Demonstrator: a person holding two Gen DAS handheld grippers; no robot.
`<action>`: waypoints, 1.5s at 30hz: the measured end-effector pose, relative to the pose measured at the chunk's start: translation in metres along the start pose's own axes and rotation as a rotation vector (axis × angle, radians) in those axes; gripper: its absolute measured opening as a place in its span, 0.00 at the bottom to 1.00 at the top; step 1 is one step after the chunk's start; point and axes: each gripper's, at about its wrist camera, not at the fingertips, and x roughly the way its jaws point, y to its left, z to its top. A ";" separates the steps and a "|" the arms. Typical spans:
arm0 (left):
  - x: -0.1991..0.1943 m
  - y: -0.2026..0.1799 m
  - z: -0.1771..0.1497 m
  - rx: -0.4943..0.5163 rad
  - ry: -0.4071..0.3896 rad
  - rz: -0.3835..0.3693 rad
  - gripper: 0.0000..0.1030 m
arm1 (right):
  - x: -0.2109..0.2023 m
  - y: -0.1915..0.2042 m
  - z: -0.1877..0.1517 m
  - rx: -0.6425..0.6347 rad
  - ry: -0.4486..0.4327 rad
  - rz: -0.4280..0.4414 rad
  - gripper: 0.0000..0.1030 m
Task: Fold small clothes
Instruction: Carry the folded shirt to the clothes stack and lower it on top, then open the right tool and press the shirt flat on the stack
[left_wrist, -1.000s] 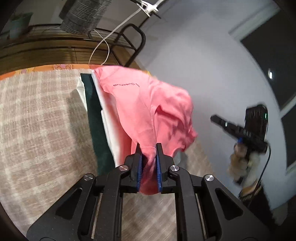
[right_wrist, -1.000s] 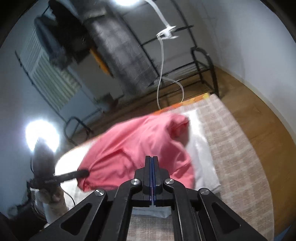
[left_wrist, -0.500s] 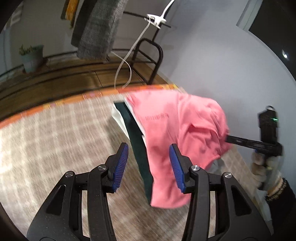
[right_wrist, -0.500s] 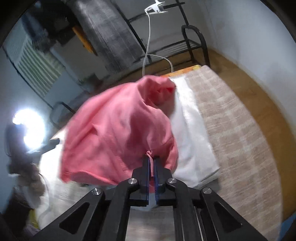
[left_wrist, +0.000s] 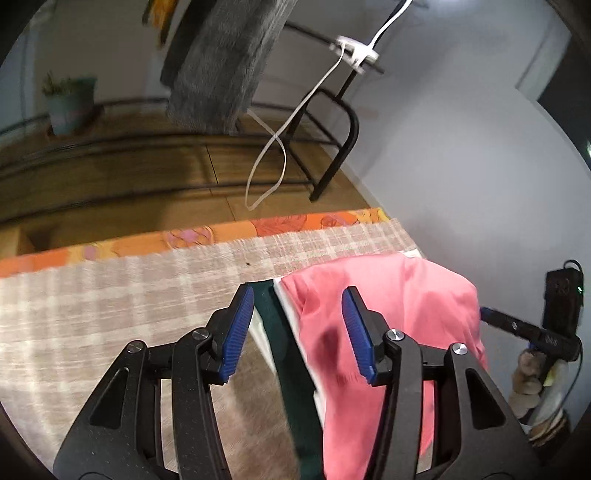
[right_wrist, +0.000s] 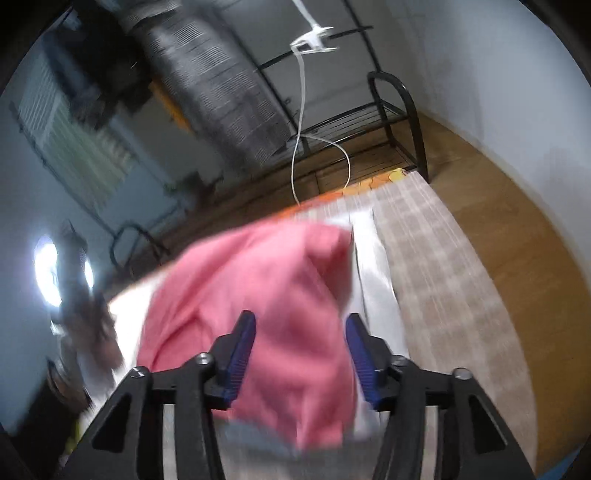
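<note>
A pink garment (left_wrist: 388, 306) lies crumpled on a stack holding a white folded piece (right_wrist: 373, 266) and a dark green one (left_wrist: 280, 354), on the checked cloth (left_wrist: 110, 306). My left gripper (left_wrist: 297, 295) hovers over the stack's left edge. Its jaws are opening, and the blue pads (left_wrist: 236, 332) touch nothing. My right gripper (right_wrist: 301, 319) hangs over the pink garment (right_wrist: 258, 280). Its jaws are opening too, with the fabric below and between them but not pressed. In the left wrist view the other gripper's tip (left_wrist: 517, 326) and a hand (left_wrist: 528, 380) show at the right edge.
Beyond the orange floral edge (left_wrist: 258, 229) is a wooden floor with a black metal rack (left_wrist: 343, 147). A grey garment (left_wrist: 221, 66) and a clipped white cord (left_wrist: 354, 51) hang from it. A potted plant (left_wrist: 70, 107) stands far left. A pale wall (left_wrist: 461, 166) is close on the right.
Both grippers have let go of the pink garment, the left first and then the right. It has dropped onto the stack. The left gripper has drawn away to the left.
</note>
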 end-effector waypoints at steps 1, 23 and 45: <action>0.012 0.001 0.004 -0.010 0.031 -0.015 0.50 | 0.009 -0.006 0.007 0.035 0.008 0.024 0.54; 0.057 -0.032 -0.011 0.188 -0.133 0.303 0.16 | 0.075 0.021 0.040 -0.218 -0.086 -0.292 0.01; -0.073 -0.080 -0.123 0.293 -0.022 0.172 0.20 | -0.045 0.055 -0.078 -0.179 -0.049 -0.284 0.26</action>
